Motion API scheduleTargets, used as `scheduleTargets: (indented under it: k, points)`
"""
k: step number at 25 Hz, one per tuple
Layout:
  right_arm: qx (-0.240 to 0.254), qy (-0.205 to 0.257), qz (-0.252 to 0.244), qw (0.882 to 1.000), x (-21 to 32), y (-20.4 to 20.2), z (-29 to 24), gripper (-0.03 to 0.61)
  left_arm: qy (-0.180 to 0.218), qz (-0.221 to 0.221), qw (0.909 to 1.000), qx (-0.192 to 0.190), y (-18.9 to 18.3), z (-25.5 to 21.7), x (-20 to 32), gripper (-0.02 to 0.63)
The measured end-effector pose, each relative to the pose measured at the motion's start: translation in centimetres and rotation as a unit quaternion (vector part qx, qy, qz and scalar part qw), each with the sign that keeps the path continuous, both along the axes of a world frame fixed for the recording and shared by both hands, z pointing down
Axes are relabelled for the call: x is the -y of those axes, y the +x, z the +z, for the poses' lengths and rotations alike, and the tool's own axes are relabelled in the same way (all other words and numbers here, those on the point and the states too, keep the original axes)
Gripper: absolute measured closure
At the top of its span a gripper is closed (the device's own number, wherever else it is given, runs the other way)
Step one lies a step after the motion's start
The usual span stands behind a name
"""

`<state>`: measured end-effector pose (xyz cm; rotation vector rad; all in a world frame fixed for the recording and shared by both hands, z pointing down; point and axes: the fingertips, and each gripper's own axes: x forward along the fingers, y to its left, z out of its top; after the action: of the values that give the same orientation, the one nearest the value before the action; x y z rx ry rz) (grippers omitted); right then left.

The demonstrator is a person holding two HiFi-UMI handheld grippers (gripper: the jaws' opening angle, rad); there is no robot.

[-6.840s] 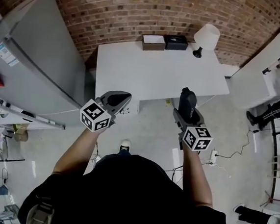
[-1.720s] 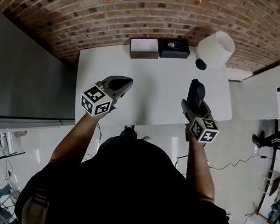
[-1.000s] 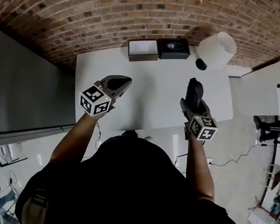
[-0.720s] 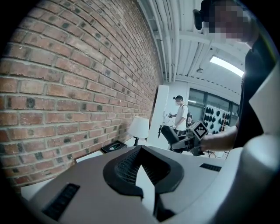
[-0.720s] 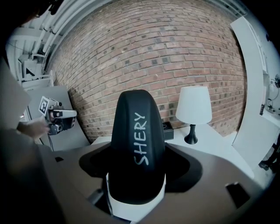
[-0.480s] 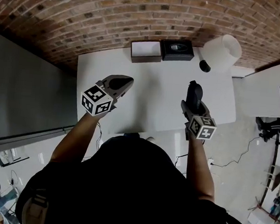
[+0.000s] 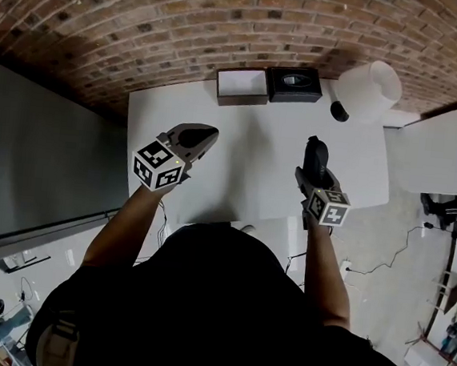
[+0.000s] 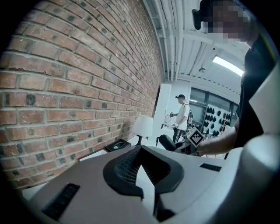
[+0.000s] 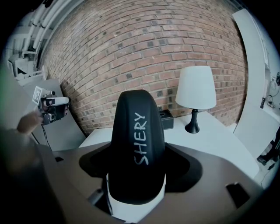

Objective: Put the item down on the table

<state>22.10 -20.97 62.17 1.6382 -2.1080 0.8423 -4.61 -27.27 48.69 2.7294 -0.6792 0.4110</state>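
The right gripper (image 7: 313,177) was closed on a black item (image 9: 138,144) with the white word SHERY on it, and it held this item over the right part of the white table (image 7: 251,152). The left gripper (image 7: 202,135) hung over the left part, its jaws together with nothing between them.

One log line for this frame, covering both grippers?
right gripper: shut on black item, above white table | left gripper: empty, jaws together | status: item not yet released
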Motion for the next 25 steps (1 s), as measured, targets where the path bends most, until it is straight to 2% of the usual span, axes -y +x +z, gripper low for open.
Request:
scheduleTargets:
  k: [16,25]
  points:
    - [0.005,-0.062,0.006,0.998,2.4,-0.2,7.1,0.229,-0.017,-0.011,0.9997,0.015,-1.1,1.9,3.0,0.6]
    - [-0.01,-0.091,-0.002,0.996,3.6,-0.4,10.8,0.229,-0.017,-0.018,0.9995,0.021,-1.6,2.6,4.2,0.6]
